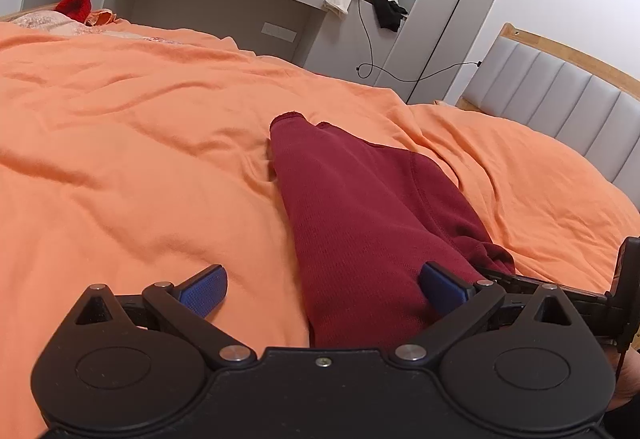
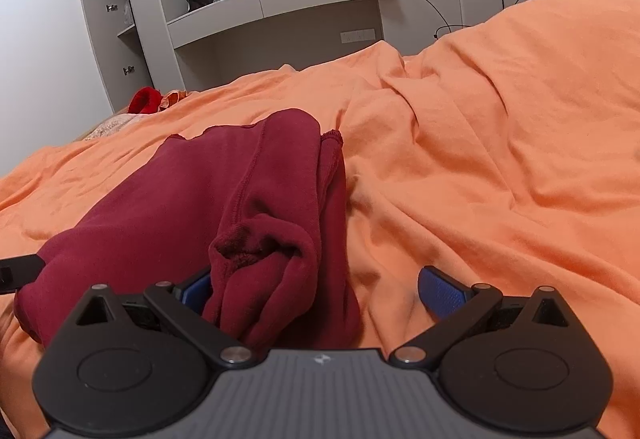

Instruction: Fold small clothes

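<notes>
left gripper [image 1: 322, 289]: jaws wide apart, straddling the near edge of the maroon garment [image 1: 360, 207]; nothing clamped
right gripper [image 2: 320, 289]: jaws apart over the bunched cuff [image 2: 256, 239]
garment: lies part-folded on the orange bedsheet [image 1: 120, 159]
judgement: close both on near edge, lift evenly, fold away
view difference: only right wrist shows the cuff's bunching; left shows the padded headboard [image 1: 560, 99]
</notes>
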Demonstrator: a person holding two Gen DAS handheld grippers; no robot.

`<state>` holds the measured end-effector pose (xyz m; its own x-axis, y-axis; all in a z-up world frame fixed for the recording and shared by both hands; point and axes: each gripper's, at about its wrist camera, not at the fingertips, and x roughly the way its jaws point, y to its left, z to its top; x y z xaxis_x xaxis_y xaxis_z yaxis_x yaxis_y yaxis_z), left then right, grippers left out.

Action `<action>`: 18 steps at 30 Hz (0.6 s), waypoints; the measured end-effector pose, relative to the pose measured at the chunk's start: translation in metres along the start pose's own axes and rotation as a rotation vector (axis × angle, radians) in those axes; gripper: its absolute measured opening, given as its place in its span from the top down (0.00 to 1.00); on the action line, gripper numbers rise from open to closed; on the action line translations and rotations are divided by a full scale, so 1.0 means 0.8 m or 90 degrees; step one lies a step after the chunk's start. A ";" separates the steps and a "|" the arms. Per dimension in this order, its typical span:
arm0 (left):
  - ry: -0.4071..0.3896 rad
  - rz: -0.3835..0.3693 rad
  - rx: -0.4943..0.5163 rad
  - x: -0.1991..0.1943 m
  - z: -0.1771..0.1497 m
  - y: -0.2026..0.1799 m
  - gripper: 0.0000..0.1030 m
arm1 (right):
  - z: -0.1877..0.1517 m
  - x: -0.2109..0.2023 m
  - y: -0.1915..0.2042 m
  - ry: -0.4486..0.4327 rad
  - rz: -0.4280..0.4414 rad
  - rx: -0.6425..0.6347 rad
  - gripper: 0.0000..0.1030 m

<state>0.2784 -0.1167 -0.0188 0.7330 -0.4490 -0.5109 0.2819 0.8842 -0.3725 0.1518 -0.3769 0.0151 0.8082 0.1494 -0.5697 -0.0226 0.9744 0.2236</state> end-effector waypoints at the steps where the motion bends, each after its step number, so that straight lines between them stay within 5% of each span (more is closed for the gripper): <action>1: 0.000 0.000 -0.001 0.000 0.000 0.000 0.00 | 0.000 0.000 0.000 0.000 0.002 0.003 0.00; 18: 0.002 0.000 -0.002 0.000 0.000 0.001 0.00 | 0.000 0.002 -0.001 -0.001 0.005 0.010 0.00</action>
<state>0.2788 -0.1163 -0.0190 0.7314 -0.4494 -0.5130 0.2799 0.8837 -0.3752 0.1527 -0.3775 0.0138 0.8089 0.1564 -0.5667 -0.0197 0.9706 0.2397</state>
